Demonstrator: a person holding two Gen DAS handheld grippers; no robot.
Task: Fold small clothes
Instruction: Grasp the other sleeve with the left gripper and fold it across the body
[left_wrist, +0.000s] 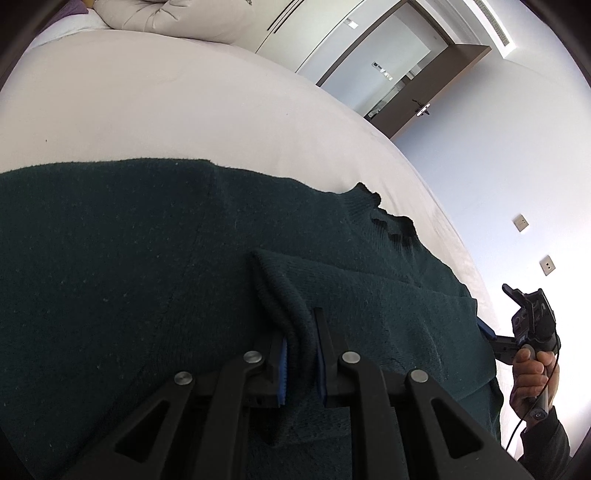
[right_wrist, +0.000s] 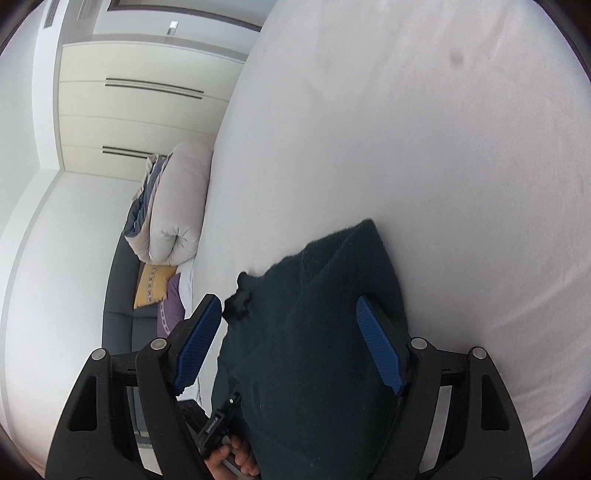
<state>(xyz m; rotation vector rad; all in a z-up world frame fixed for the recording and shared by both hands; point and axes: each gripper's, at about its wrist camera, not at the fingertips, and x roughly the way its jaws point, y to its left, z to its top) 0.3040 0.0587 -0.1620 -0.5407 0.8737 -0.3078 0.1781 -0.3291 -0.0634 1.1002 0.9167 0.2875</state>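
A dark green knit sweater (left_wrist: 129, 258) lies spread on the white bed (left_wrist: 147, 103). Its frilled collar (left_wrist: 391, 221) points toward the bed's far edge. My left gripper (left_wrist: 301, 332) is shut on a folded sleeve edge (left_wrist: 280, 291) of the sweater and holds it over the body. My right gripper (right_wrist: 288, 317) is open, its blue pads (right_wrist: 380, 343) on either side of the sweater (right_wrist: 325, 350) and above it. The right gripper also shows in the left wrist view (left_wrist: 495, 338) at the sweater's right edge, held by a hand.
A rolled duvet (right_wrist: 173, 206) and yellow and purple pillows (right_wrist: 153, 284) lie at the head of the bed. A wardrobe (right_wrist: 140, 103), a door (left_wrist: 424, 96) and a white wall surround the bed.
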